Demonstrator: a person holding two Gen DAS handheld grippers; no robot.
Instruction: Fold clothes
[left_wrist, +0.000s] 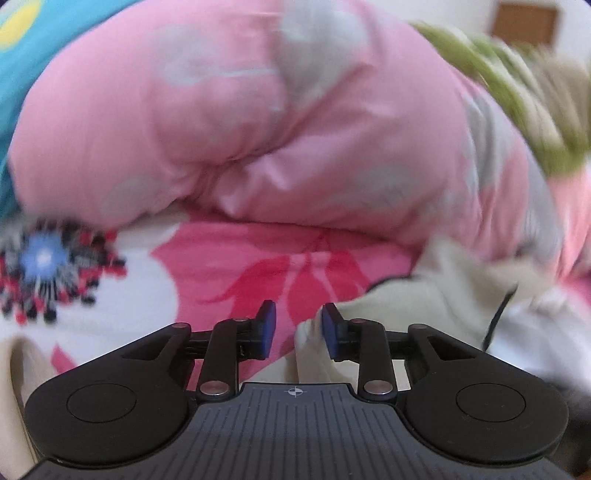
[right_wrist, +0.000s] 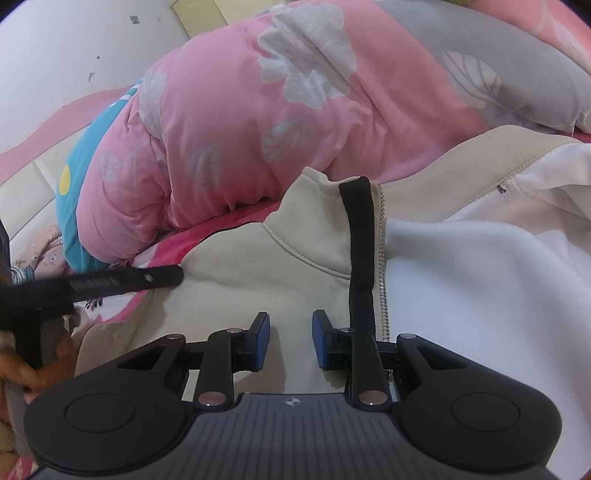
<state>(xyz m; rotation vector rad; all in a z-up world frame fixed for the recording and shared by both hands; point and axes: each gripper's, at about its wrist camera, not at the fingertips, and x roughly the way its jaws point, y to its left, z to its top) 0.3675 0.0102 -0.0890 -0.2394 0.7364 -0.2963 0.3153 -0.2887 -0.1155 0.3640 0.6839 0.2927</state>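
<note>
My right gripper (right_wrist: 290, 341), jaws spread and empty, hangs over one cream jacket (right_wrist: 258, 258) lying mid-frame on the bed (left_wrist: 221, 254). Its zipper (right_wrist: 380, 266) runs bottom to top just right of the jaws. My left gripper (left_wrist: 298, 328), jaws also spread, brushes a cream edge at lower right.
</note>
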